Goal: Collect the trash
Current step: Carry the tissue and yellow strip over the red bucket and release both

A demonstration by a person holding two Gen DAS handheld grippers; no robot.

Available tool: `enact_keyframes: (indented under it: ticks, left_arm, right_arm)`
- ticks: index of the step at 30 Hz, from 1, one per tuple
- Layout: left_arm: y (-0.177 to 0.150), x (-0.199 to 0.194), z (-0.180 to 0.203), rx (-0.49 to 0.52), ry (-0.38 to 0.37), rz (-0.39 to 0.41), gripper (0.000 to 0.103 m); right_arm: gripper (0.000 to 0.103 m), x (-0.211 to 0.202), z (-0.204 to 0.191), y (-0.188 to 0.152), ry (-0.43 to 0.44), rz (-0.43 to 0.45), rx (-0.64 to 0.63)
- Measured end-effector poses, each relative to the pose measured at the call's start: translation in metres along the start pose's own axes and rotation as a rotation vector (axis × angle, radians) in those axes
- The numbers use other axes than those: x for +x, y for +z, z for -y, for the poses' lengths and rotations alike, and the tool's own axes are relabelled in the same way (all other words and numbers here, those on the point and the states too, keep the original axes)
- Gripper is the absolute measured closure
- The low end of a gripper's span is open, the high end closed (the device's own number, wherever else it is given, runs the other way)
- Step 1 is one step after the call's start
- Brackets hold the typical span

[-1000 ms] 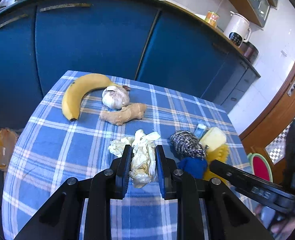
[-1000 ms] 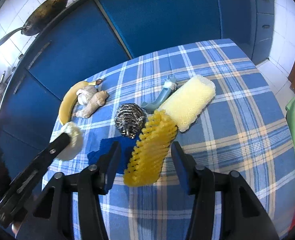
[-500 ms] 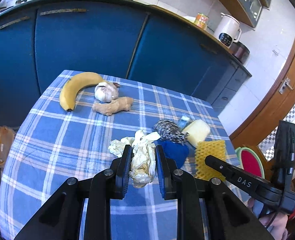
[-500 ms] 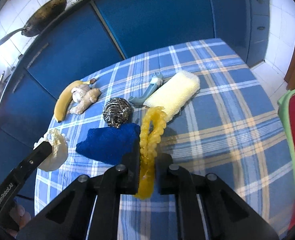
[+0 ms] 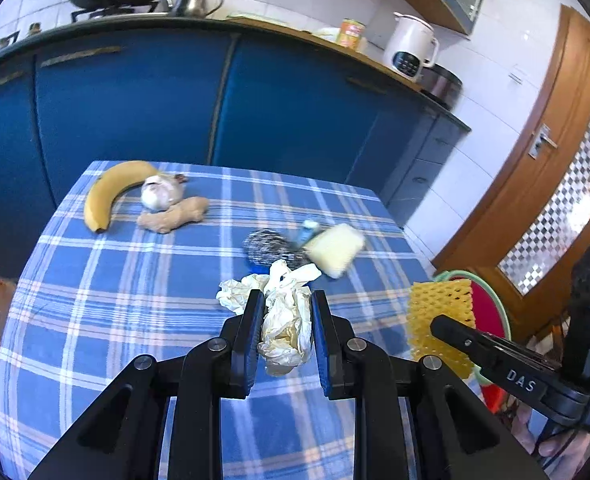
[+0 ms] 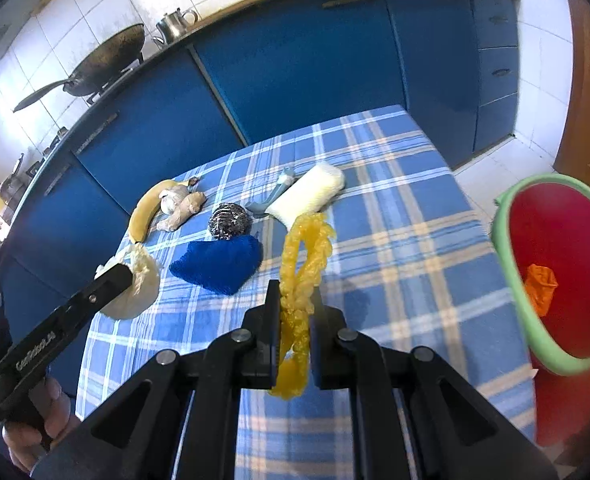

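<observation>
My left gripper [image 5: 286, 300] is shut on a crumpled white tissue [image 5: 285, 330], held above the blue checked tablecloth [image 5: 135, 280]. In the right wrist view that tissue [image 6: 135, 292] shows at the left, in the other gripper's tip. My right gripper [image 6: 294, 288] is shut on a yellow foam net [image 6: 301, 264], squeezed flat and lifted off the table. From the left wrist view the net [image 5: 441, 320] hangs at the right. A red bin with a green rim [image 6: 507, 264] stands right of the table, with an orange scrap [image 6: 540, 286] inside.
On the cloth lie a banana [image 6: 147, 212], a garlic bulb [image 5: 161, 196], a ginger root [image 5: 173, 214], a steel scourer [image 6: 229, 220], a blue cloth [image 6: 219, 264], a pale sponge [image 6: 309, 194] and a light blue handle [image 6: 279, 194]. Blue cabinets [image 5: 135, 100] stand behind.
My right gripper closed on the yellow net and lifted it off the table, uncovering the blue cloth. Both grippers rose and pulled back; the bin came into the right wrist view.
</observation>
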State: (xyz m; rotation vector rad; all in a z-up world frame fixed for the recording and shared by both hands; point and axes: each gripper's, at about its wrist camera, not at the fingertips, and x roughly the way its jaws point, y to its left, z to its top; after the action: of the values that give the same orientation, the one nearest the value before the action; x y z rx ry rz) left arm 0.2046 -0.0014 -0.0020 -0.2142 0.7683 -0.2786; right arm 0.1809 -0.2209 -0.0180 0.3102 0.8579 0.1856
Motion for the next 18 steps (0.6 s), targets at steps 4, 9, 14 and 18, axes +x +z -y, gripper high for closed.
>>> enact_keyframes:
  ticks: [4, 9, 14, 18]
  left_arm:
    - [-0.001, -0.004, 0.022, 0.041, -0.021, -0.011, 0.079]
    - [-0.001, -0.006, 0.059, 0.111, -0.051, -0.016, 0.079]
    - [-0.002, 0.001, 0.101, 0.181, -0.098, -0.045, 0.079]
    - [-0.002, 0.009, 0.131, 0.224, -0.127, -0.068, 0.079]
  right_arm:
    - [0.089, -0.024, 0.016, -0.005, -0.008, 0.029, 0.020]
    - [0.089, -0.050, 0.041, -0.008, -0.046, 0.057, 0.048]
    - [0.089, -0.072, 0.070, -0.009, -0.088, 0.088, 0.081]
    - [0.089, -0.086, 0.095, -0.009, -0.121, 0.113, 0.112]
